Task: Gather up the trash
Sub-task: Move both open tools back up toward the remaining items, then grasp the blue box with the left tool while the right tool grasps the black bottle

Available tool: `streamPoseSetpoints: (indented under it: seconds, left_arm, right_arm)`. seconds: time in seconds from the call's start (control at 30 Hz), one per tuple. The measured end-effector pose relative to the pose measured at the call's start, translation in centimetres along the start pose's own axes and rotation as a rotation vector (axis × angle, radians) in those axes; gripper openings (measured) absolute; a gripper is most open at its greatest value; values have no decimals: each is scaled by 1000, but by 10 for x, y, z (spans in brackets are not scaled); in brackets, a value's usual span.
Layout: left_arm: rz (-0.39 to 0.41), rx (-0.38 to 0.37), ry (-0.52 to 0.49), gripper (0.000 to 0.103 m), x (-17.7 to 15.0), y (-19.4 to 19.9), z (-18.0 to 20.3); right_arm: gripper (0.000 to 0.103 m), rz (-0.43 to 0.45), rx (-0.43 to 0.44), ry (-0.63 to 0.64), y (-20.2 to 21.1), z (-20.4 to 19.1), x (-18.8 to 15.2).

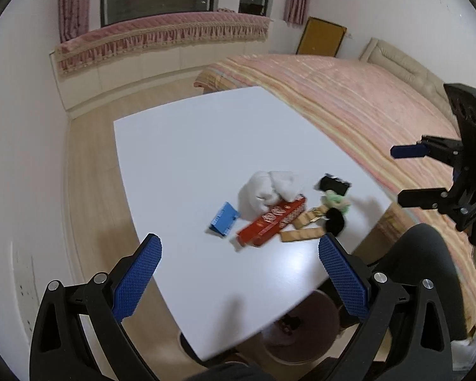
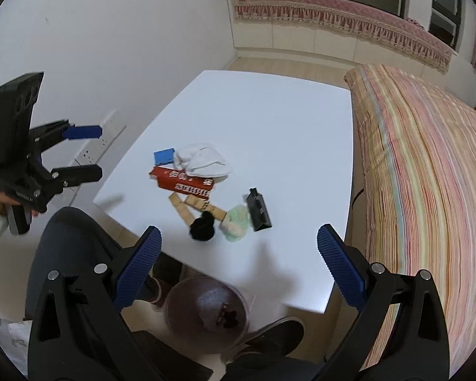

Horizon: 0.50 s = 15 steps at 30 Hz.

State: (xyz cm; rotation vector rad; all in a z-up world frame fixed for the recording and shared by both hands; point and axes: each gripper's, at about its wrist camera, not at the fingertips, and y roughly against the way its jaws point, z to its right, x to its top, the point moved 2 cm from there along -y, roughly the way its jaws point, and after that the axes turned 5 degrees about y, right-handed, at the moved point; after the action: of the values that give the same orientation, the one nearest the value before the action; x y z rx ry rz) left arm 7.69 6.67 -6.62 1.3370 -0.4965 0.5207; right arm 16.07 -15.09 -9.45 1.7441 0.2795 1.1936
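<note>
Both hand-held grippers, left (image 1: 239,254) and right (image 2: 238,250), released, empty, above table (image 2: 269,111). Trash pile (image 2: 203,184) mid-table; bin (image 2: 206,314) below near edge. Step: approach. Next: descend, pinch one piece.

Both wrist cams high, looking down from opp. sides; share white table (image 1: 190,146) w/ litter.

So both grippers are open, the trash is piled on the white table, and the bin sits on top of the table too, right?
Not quite. The bin stands on the floor below the table edge, as the right wrist view shows. The rest is right.
</note>
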Motion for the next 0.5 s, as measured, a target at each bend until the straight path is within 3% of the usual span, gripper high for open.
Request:
streamPoseSetpoints:
  seconds: [0.2,0.5]
  left_arm:
    - [-44,-2,-44,95,14,-29,-17]
    - [-89,-15,-97,95,21,-60,-26]
  right_arm:
    - [96,-16,13,-8,-18,12,6]
    - [84,-58,19,-11,-42,22,8]
